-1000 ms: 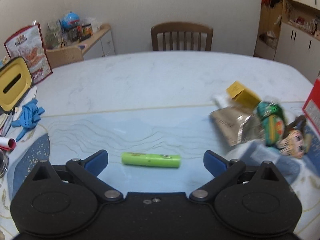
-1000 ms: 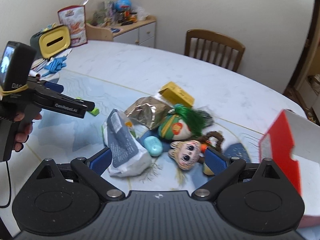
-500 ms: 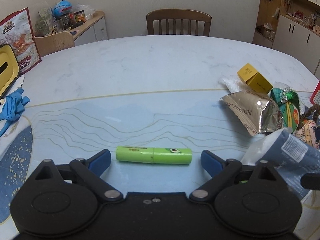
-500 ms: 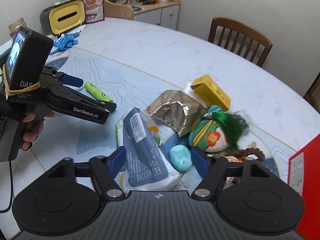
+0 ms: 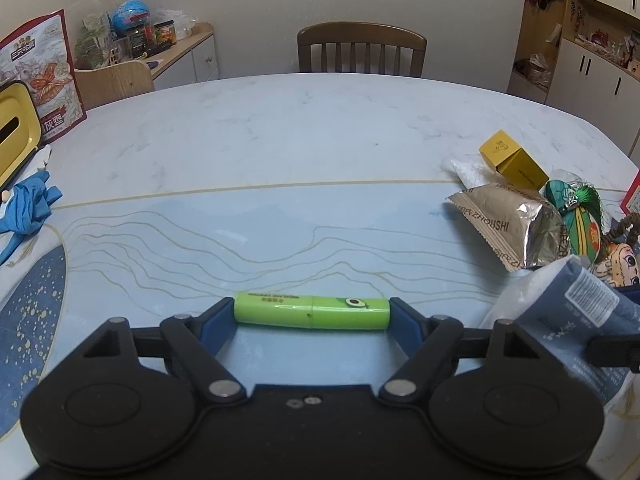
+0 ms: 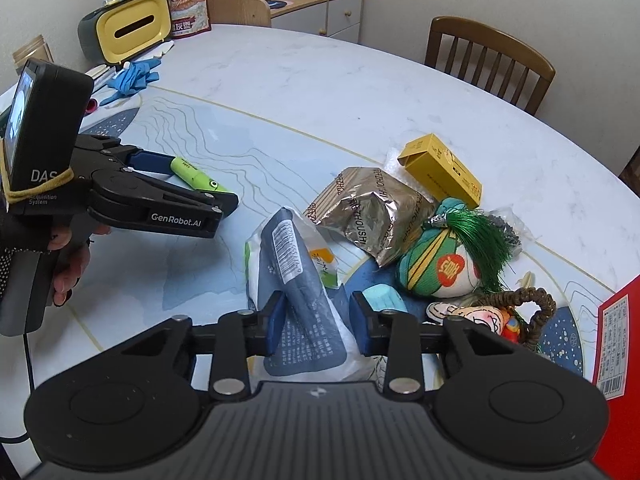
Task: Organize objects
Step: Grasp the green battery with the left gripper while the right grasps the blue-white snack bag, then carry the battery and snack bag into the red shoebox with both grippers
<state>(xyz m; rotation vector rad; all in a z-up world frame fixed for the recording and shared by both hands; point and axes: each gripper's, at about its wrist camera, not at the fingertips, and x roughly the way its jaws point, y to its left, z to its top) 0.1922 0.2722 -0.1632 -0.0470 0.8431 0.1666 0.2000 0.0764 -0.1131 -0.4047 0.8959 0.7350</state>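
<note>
Fingers, left gripper (image 5: 311, 318): the blue pads (image 5: 216, 320) stand against the two ends of the green tube (image 5: 311, 312), holding it lengthwise; whether the pressure is firm cannot be told from the wrist view.
Fingers, right gripper (image 6: 316, 320): the pads (image 6: 275, 322) close in on the grey-blue pouch (image 6: 304, 300), left pad on the film, right pad at its white edge.
Green tube position: flat on the tabletop (image 5: 320, 140), crosswise to the left gripper, well apart from the clutter.
Pouch position: at the near edge of the pile, its top leaning away from the right gripper, bottom between the pads.
Pile contents: foil snack bag (image 6: 372, 216), yellow carton (image 6: 440, 172), green tasselled pouch (image 6: 444, 260), doll figure (image 6: 476, 316), light blue soap-like piece (image 6: 384, 296).
Red box (image 6: 620, 364): at the far right, partly out of view.
Step in hand: both grippers taking hold of one item each, judged as the pick phase of sorting.
Next move, left: lift straight up; an end-to-end hold on a round tube may slip or pivot.
Next move, right: raise the pouch clear of the pile without dragging its neighbours.
Destination: not shown; the red box is a possible target.
</note>
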